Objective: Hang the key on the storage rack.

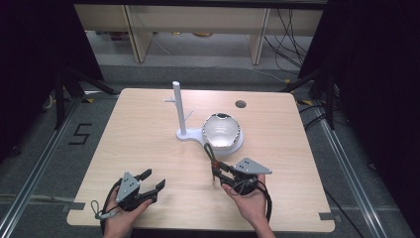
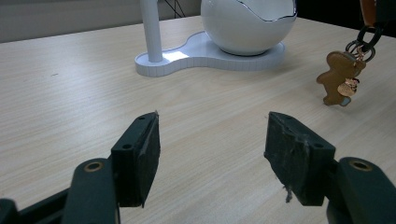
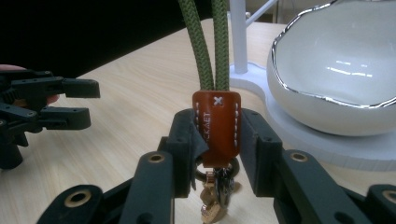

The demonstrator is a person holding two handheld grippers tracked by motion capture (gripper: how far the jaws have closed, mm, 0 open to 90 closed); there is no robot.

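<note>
My right gripper [image 3: 217,133] is shut on the brown leather tab [image 3: 217,128] of a keychain. Its green cord loop [image 3: 205,46] rises from the tab, and metal rings with a charm hang below. In the high view the right gripper [image 1: 216,171] holds the cord [image 1: 210,151] just in front of the white stand. The left gripper view shows the bear-shaped brown charm [image 2: 339,79] dangling above the table. A white stand with an upright post [image 1: 179,106] and a round bowl [image 1: 221,130] sits mid-table. My left gripper [image 1: 152,180] is open and empty near the front left.
The light wooden table [image 1: 138,129] has a small round hole [image 1: 240,104] near its far edge. The stand's flat white base [image 2: 201,53] joins the post and the bowl. Shelving legs and cables lie on the floor beyond the table.
</note>
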